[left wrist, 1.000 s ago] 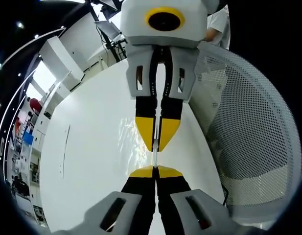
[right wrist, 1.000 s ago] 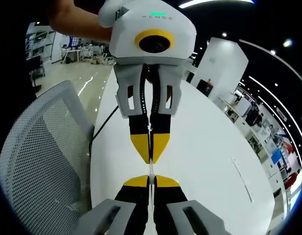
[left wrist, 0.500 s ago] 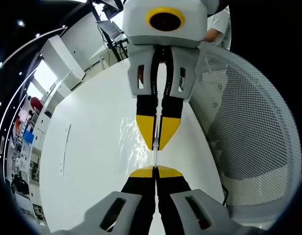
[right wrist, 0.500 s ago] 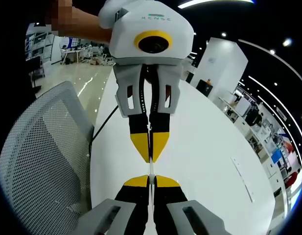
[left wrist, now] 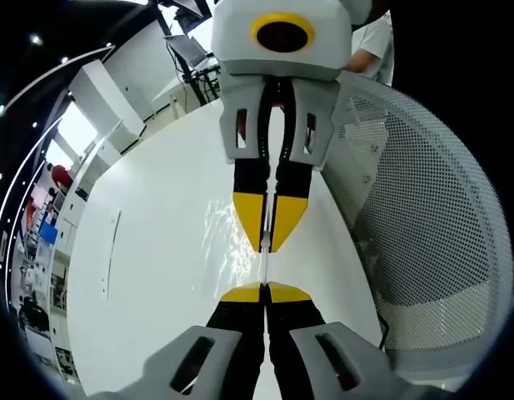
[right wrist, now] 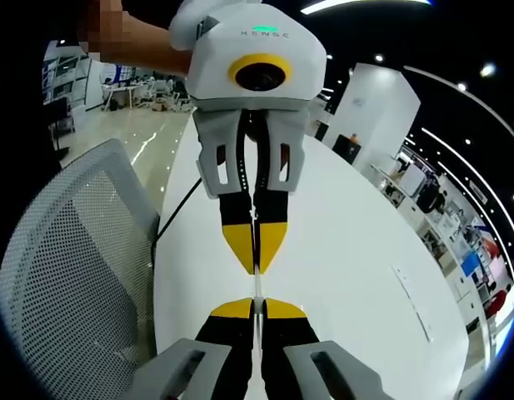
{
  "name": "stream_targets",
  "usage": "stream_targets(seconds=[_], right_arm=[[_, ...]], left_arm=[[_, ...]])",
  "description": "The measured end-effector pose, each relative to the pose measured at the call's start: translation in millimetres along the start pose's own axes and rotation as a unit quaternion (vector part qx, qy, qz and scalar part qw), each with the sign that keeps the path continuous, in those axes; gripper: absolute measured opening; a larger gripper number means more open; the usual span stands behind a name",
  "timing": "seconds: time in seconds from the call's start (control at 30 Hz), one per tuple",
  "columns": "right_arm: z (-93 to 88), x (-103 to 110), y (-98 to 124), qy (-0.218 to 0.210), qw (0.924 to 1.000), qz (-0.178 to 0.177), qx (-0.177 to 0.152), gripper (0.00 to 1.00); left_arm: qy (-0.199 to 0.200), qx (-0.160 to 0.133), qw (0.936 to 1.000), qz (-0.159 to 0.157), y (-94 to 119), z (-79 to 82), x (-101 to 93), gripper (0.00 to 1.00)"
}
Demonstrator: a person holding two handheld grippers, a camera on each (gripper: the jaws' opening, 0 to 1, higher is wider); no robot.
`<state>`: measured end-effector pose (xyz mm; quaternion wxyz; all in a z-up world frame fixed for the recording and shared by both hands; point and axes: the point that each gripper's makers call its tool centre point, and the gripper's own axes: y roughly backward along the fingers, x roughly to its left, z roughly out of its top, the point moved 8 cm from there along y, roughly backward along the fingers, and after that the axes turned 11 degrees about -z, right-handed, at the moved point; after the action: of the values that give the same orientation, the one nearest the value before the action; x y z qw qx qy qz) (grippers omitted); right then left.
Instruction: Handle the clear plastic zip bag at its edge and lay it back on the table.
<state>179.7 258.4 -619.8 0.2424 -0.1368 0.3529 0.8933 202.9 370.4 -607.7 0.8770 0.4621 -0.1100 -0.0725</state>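
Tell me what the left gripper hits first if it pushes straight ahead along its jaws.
Likely the right gripper, facing it tip to tip. Both pinch the same thin edge of the clear zip bag stretched between them; the left gripper is shut on it.

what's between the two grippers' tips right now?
In both views, a thin strip of the clear zip bag's edge spans the gap between the left gripper and the right gripper, both shut on it above the white table.

Left gripper [left wrist: 264,289]: yellow tips, black fingers, pale grey body. Right gripper [right wrist: 256,304]: same colours; a small green light shows on the left gripper's body here. Bag [left wrist: 227,237]: clear, with white glints. Table [left wrist: 157,250]: plain white. Chair [left wrist: 423,217]: pale grey mesh, fine dotted pattern.
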Motion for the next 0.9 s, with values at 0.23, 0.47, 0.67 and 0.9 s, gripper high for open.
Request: stream_targets(seconds=[0.23, 0.47, 0.67, 0.9], right_arm=[[-0.5, -0.2, 1.3, -0.001, 1.0000, 0.000, -0.001, 0.00], [-1.1, -0.1, 1.3, -0.003, 1.0000, 0.000, 0.000, 0.00], [-1.5, 0.2, 1.3, -0.003, 1.0000, 0.000, 0.001, 0.00], [-2.5, 0.3, 2.1, -0.003, 1.0000, -0.001, 0.002, 0.00]], left_arm=[[0.001, 0.000, 1.0000, 0.000, 0.7, 0.9, 0.0, 0.00], [0.000, 0.001, 1.0000, -0.001, 0.4, -1.0, 0.5, 0.00], [0.001, 0.002, 1.0000, -0.001, 1.0, -2.3, 0.1, 0.00], [0.003, 0.003, 1.0000, 0.000, 2.0, -3.4, -0.1, 0.00]])
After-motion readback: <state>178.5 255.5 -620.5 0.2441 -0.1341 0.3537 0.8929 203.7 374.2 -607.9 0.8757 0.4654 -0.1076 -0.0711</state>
